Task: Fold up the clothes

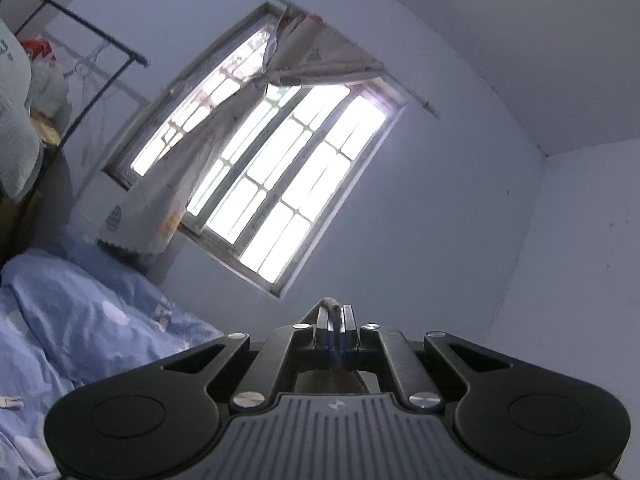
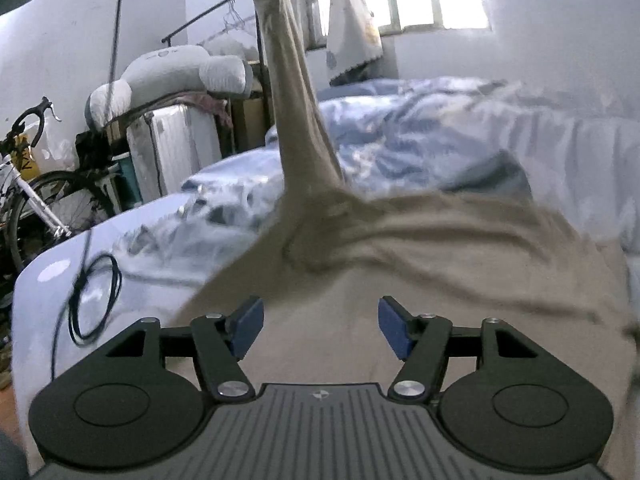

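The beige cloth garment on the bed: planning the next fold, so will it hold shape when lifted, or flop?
The beige cloth garment probably flops: one part stretches up in a narrow rope while the rest sags in wrinkles. It looks light, likely dragging along the blue bedding rather than lifting flat.

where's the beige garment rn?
Right wrist view: the beige garment lies on the blue-sheeted bed just ahead of the open right gripper, one part stretched up out of frame at top centre.
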The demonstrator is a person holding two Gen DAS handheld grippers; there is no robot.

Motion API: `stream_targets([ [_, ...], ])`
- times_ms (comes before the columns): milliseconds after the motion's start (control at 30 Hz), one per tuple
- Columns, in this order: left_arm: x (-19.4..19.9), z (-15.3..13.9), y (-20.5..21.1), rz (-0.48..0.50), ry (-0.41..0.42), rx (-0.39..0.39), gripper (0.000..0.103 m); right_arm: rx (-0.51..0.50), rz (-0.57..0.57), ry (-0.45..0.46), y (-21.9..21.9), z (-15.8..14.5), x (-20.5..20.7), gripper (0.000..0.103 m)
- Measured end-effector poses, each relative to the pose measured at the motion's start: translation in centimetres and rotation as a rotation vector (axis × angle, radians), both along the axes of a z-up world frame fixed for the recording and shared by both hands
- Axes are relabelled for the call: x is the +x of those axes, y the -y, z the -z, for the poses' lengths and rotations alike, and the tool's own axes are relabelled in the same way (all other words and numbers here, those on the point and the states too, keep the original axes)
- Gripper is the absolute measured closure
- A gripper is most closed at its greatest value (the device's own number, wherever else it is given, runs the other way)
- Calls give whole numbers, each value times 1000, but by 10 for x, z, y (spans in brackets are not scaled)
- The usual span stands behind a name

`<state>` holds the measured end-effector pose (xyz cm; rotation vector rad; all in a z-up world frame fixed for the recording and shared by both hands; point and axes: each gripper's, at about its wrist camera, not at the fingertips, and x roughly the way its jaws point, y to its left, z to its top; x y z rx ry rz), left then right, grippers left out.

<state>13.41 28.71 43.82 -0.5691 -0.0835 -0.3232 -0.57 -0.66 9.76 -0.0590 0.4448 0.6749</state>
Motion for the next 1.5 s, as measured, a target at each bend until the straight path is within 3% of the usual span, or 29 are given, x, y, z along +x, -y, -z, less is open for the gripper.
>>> stream_targets([
  [100,-1,11,0,46,-19,4,103,8,-3,47,-16,-21,15,38],
  [233,-7,25,-1,105,-52,2,103,71,4,133,-20,-74,26,37],
  [300,-9,29,1,130,-71,19,103,130,-3,185,-19,-105,27,30],
  [467,-16,33,9,165,-114,77,103,287,-34,325,-16,-180,27,29],
  [533,-20,33,12,176,-129,101,103,280,-19,393,-20,-200,28,29],
  [667,-25,34,18,195,-150,140,103,164,-32,495,-46,-225,42,29],
  [767,-25,36,20,206,-167,153,103,66,-53,540,-67,-234,55,30],
  [933,-23,41,22,209,-195,164,103,8,-60,579,-85,-239,60,36],
  [1033,-21,43,24,207,-211,170,103,-27,-48,577,-90,-240,64,70],
  [1067,-20,45,26,204,-216,173,103,-45,-39,569,-92,-239,66,86],
  [1100,-18,46,28,201,-226,176,103,-54,-24,568,-92,-238,67,92],
  [1333,12,70,69,193,-361,251,103,-14,18,434,-54,-217,80,96],
  [1500,50,114,127,239,-443,275,103,15,85,294,-2,-190,101,97],
])
